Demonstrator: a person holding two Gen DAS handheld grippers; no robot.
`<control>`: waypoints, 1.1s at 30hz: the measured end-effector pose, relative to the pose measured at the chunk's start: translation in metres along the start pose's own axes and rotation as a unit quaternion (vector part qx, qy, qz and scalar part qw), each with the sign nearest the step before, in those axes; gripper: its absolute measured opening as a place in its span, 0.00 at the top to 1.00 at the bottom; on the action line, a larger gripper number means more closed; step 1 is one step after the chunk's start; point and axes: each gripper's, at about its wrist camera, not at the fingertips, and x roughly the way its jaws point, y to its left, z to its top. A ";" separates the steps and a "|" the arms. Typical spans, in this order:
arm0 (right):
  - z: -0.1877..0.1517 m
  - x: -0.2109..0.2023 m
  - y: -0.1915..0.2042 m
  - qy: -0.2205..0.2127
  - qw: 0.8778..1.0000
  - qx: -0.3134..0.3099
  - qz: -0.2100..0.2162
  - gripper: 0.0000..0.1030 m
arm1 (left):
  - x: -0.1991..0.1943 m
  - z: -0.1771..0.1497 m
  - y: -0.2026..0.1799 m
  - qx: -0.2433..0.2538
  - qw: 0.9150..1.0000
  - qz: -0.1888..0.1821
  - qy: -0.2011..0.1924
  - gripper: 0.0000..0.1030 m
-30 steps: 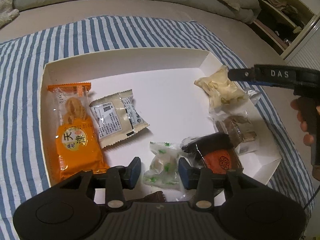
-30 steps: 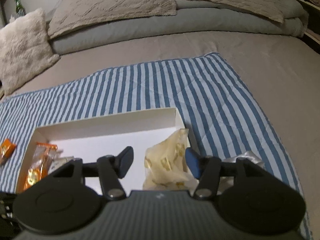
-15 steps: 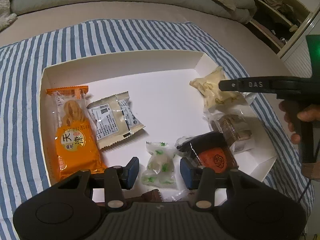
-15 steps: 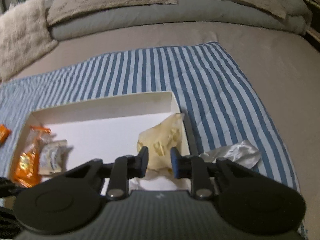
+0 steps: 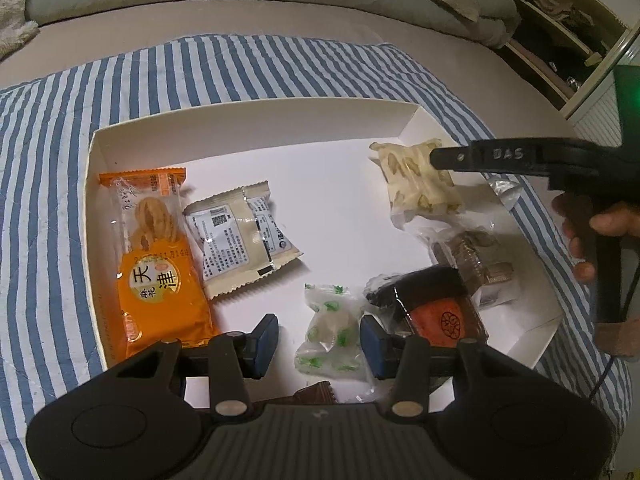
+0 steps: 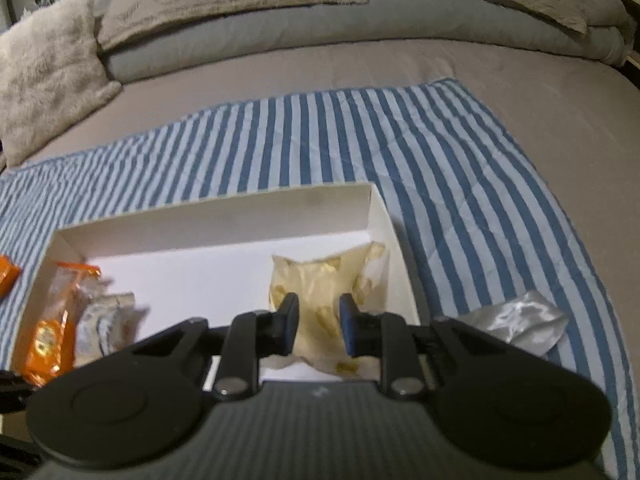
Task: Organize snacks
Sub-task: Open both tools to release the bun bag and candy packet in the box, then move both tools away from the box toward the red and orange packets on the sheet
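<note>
A white box (image 5: 256,124) lies on a striped cloth and holds several snacks. My right gripper (image 6: 319,328) is shut on a pale yellow nut-candy packet (image 6: 320,280) at the box's right end; the packet also shows in the left wrist view (image 5: 416,184), with the right gripper's finger (image 5: 480,156) on it. My left gripper (image 5: 319,340) is open and empty, its jaws on either side of a green-and-white candy packet (image 5: 332,332). An orange twist-snack bag (image 5: 156,264), a beige sachet (image 5: 240,244), a dark packet with a red label (image 5: 432,308) and a brown clear-wrapped snack (image 5: 472,256) also lie in the box.
The blue-striped cloth (image 6: 400,140) covers a grey bed. A crumpled silver wrapper (image 6: 520,320) lies on the cloth right of the box. An orange packet (image 6: 8,276) sits outside the box's left end. Pillows (image 6: 48,68) lie at the back.
My right gripper has closed from wide open onto the yellow nut-candy packet and shifted it slightly inward in the box. My left gripper has stayed open and drawn back a little.
</note>
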 end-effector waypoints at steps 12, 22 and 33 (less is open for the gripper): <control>-0.008 -0.059 -0.006 -0.021 1.000 -0.017 0.006 0.51 | -0.031 -0.005 -0.011 0.003 1.000 0.013 -0.025 0.50; -0.021 -0.091 -0.014 -0.040 0.999 -0.023 -0.003 0.14 | -0.058 -0.011 -0.018 0.003 0.998 0.031 -0.049 0.04; -0.033 -0.118 -0.008 -0.067 0.997 -0.020 -0.012 0.00 | -0.087 -0.016 -0.009 0.000 0.996 0.062 -0.071 0.00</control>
